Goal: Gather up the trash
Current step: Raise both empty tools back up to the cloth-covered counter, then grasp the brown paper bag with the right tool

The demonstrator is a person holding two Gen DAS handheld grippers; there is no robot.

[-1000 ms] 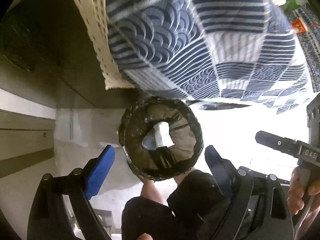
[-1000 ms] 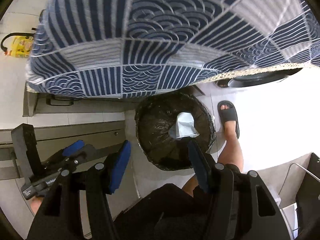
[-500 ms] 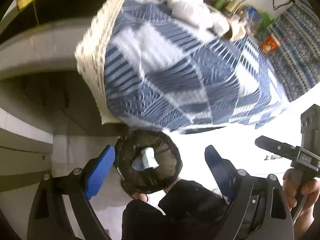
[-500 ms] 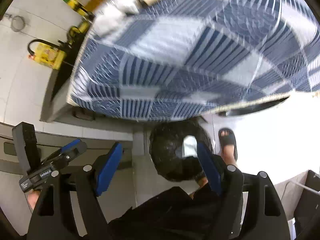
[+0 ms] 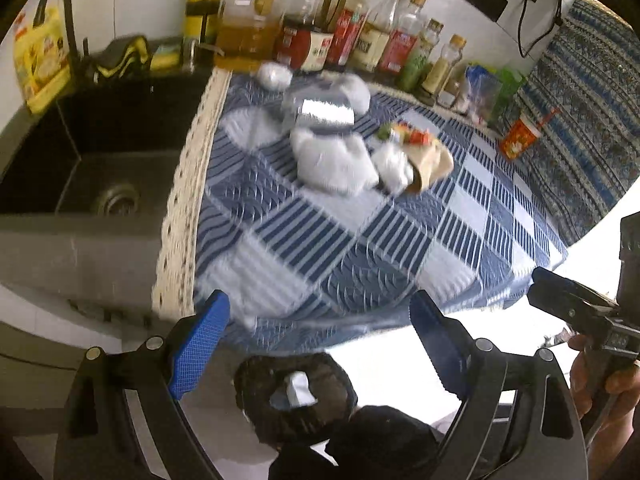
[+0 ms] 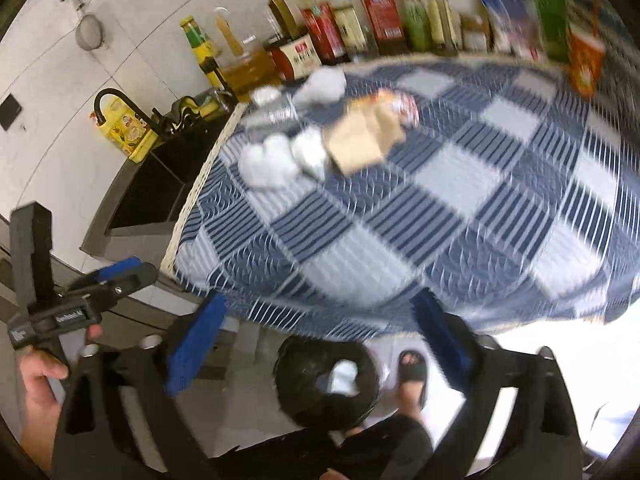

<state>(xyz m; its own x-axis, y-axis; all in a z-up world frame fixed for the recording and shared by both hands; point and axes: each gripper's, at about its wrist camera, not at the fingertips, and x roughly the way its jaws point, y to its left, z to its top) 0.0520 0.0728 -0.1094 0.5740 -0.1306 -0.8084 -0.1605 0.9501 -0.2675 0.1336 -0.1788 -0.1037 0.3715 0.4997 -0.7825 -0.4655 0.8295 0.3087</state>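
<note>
A black-lined trash bin (image 5: 295, 394) stands on the floor below the counter edge, with a white tissue (image 5: 297, 390) in it; it also shows in the right wrist view (image 6: 326, 384). On the blue checked cloth (image 5: 360, 240) lie crumpled white tissues (image 5: 332, 160), a clear plastic bottle (image 5: 320, 110) and a brown paper bag (image 5: 430, 162) with wrappers. The same pile shows in the right wrist view (image 6: 312, 148). My left gripper (image 5: 320, 340) is open and empty above the counter's front edge. My right gripper (image 6: 320, 340) is open and empty too.
A dark sink (image 5: 92, 172) lies left of the cloth. Several sauce and oil bottles (image 5: 340, 32) line the back wall. A red cup (image 5: 518, 140) stands at the cloth's far right. A foot in a black sandal (image 6: 412, 372) is beside the bin.
Both grippers have risen and tilted up from over the bin, so the countertop and its trash pile have come into view. Both stay open and empty.
</note>
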